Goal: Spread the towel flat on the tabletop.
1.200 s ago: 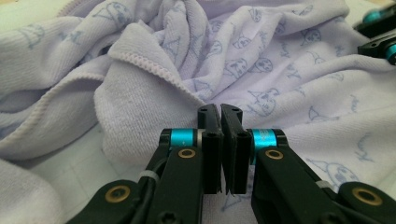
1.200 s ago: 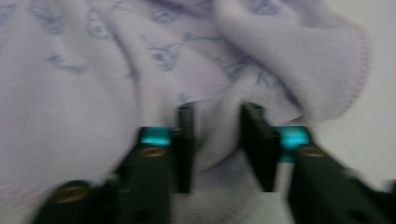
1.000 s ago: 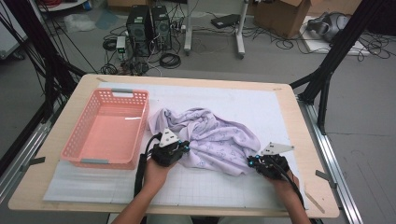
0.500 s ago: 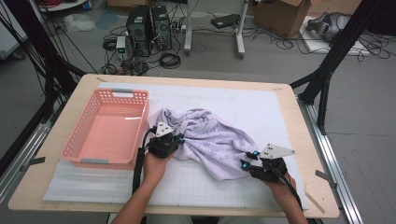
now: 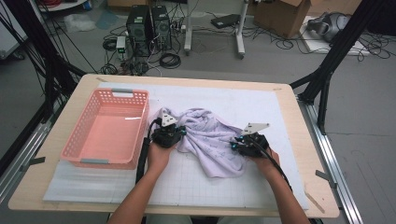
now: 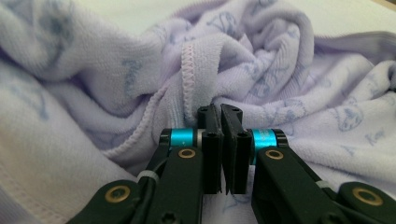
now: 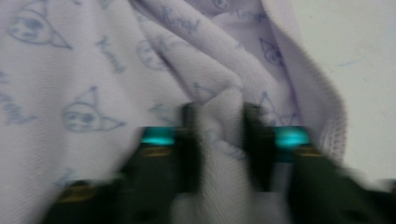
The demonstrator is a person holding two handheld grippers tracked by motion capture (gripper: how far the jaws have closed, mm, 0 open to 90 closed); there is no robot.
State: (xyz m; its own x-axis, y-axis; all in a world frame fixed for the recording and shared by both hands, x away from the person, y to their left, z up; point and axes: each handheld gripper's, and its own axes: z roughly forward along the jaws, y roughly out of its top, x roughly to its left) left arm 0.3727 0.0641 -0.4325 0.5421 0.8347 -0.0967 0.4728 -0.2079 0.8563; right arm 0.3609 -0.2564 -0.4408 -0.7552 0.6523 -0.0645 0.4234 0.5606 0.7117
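- We see a lilac towel (image 5: 210,140) with a faint blue cartoon print lying crumpled on the white mat (image 5: 261,107) that covers the table (image 5: 60,116), roughly at the middle of it.
- Its folds bunch up toward the left, and one corner trails down toward the person's side of the table.
- Our left claw (image 6: 220,122) sits at the towel's left edge; its jaws are pressed almost together, and a stitched hem rises just above their tips. We cannot tell whether any cloth is caught between them.
- Our right claw (image 7: 219,135) is at the towel's right edge, its jaws a moderate way apart with a thick fold of the cloth bunched between them; the right gripper view is blurred.
- In the high view, the left claw (image 5: 180,134) and the right claw (image 5: 235,145) flank the towel, each held by a hand (image 5: 158,156) coming in from the bottom edge.
- A pink plastic basket (image 5: 79,147) stands on the mat just beside the left claw, to its left.
- Beyond the table, computer towers (image 5: 148,25) and cables lie on the grey floor.
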